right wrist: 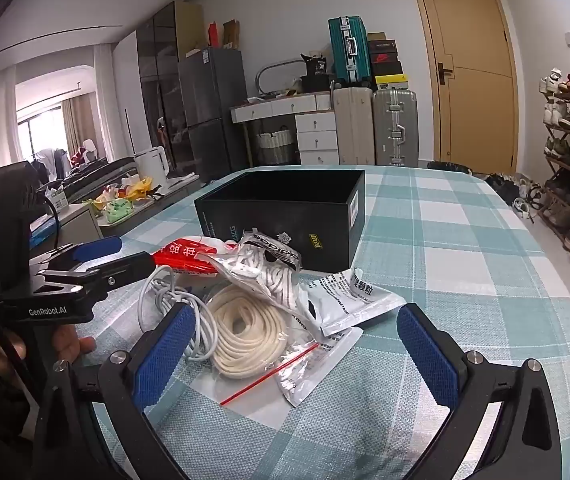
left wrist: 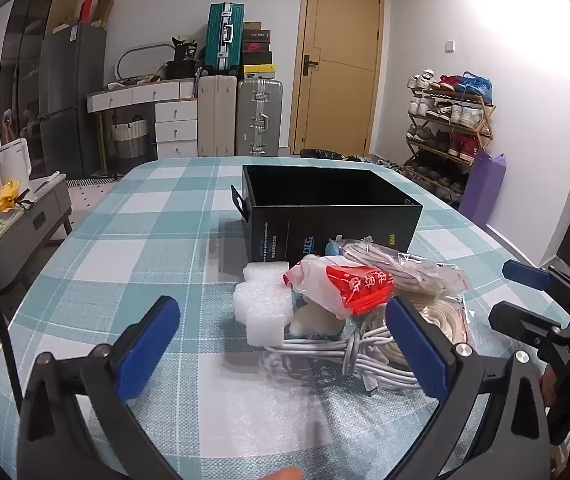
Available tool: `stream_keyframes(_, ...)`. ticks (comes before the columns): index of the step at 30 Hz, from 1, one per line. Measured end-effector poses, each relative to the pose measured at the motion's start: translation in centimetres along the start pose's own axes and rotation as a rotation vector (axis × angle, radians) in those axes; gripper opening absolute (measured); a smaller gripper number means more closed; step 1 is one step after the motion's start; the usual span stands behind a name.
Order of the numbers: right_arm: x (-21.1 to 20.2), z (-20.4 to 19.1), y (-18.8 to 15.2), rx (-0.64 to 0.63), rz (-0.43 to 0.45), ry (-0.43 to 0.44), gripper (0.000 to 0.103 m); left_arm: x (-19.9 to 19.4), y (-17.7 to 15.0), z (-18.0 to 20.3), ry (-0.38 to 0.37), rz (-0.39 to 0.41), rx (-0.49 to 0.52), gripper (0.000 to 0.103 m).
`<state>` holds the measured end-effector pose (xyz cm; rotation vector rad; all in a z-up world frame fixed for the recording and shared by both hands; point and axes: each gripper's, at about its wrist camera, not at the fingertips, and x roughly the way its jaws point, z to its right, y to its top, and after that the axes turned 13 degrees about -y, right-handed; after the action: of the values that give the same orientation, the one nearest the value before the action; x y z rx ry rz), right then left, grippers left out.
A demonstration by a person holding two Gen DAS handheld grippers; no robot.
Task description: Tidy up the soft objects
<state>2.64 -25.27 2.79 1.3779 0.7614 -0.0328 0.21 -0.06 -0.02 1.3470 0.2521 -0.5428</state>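
An open black box (left wrist: 325,216) (right wrist: 285,216) stands on the checked tablecloth. In front of it lies a pile: white foam blocks (left wrist: 263,304), a red and white plastic bag (left wrist: 349,288) (right wrist: 189,258), a bag of striped laces (left wrist: 397,270) (right wrist: 269,268), a coil of cream rope in a clear bag (right wrist: 245,336) (left wrist: 445,320), a white cable (left wrist: 349,354) (right wrist: 173,292) and a white sachet (right wrist: 361,300). My left gripper (left wrist: 285,344) is open and empty, just before the pile; it also shows in the right wrist view (right wrist: 121,256). My right gripper (right wrist: 297,356) is open and empty over the rope bag; it also shows in the left wrist view (left wrist: 513,292).
A sheet of white foam wrap (left wrist: 285,416) lies on the table near my left gripper. A side table with snacks (left wrist: 1,208) stands left. Suitcases (left wrist: 241,120), drawers, a door and a shoe rack (left wrist: 449,132) line the far wall.
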Motion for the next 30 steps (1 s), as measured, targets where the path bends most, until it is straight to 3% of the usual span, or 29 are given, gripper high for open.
stream_keyframes(30,0.1,0.1,0.0,-0.004,-0.014,0.002,0.103,0.0,-0.6,0.5,0.02,0.01,0.029,0.103)
